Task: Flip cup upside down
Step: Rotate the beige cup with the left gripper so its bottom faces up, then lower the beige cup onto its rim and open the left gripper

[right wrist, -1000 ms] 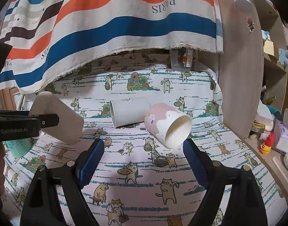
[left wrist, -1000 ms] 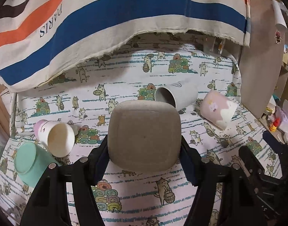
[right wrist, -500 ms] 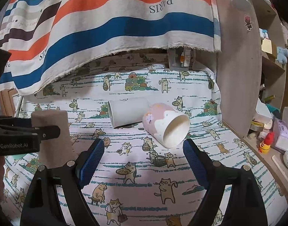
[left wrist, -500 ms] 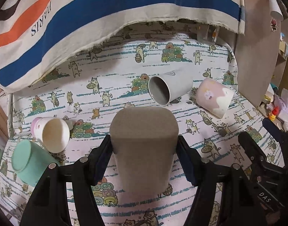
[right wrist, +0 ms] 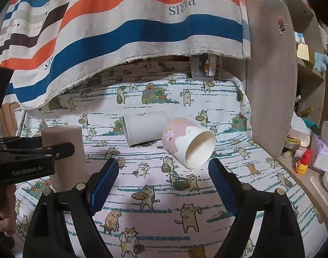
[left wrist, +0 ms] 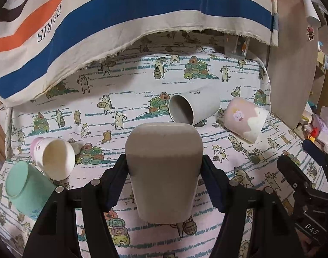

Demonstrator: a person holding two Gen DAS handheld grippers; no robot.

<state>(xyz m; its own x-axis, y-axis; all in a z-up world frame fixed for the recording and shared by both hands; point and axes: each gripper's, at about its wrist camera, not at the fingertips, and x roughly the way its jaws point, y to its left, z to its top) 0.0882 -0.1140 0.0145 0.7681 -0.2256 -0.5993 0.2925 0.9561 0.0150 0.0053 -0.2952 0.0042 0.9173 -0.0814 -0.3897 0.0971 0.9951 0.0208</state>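
Gripping beige cup (left wrist: 164,172), base up: left gripper (left wrist: 164,182) | right gripper (right wrist: 161,180) spread, empty | cup mouth hidden

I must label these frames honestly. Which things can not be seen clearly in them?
- Beige cup rim: left wrist view, it faces down and away; contact with the cloth cannot be told.
- Mint cup: right wrist view, hidden behind the left hand-held gripper.
- Right hand-held gripper: left wrist view, cut off by the edge.
- Shelf items: right wrist view, too small.
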